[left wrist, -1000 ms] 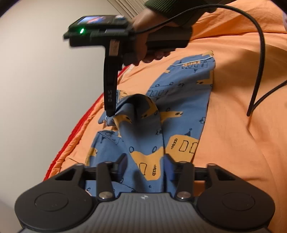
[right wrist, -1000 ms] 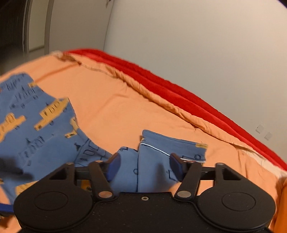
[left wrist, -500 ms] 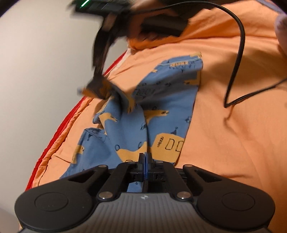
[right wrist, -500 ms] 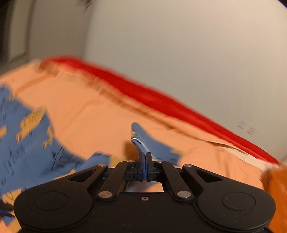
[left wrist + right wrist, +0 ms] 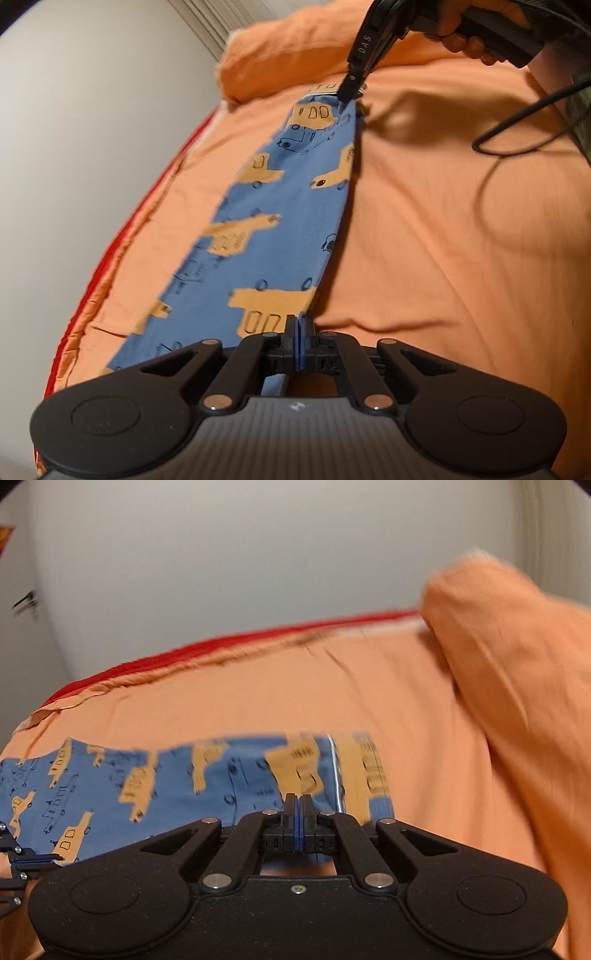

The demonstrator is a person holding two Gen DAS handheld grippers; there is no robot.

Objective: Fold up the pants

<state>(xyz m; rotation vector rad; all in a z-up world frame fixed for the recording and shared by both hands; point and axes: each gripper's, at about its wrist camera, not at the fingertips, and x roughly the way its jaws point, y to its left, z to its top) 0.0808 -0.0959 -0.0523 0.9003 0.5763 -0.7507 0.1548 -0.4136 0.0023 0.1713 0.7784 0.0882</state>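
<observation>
A: What does the left camera give?

B: The left gripper (image 5: 298,334) is closed tight on the near edge of the blue pants (image 5: 273,221), which stretch long across the orange sheet (image 5: 443,221). At the far end the right gripper (image 5: 351,90) is clamped on the waistband, a black cable (image 5: 517,122) trailing beside it.

A: And the right camera?

B: Its own fingers pressed together on the fabric near the white seam, an orange pillow (image 5: 509,646) to the right, a red bed edge (image 5: 221,644) and a grey wall (image 5: 258,554) behind.
</observation>
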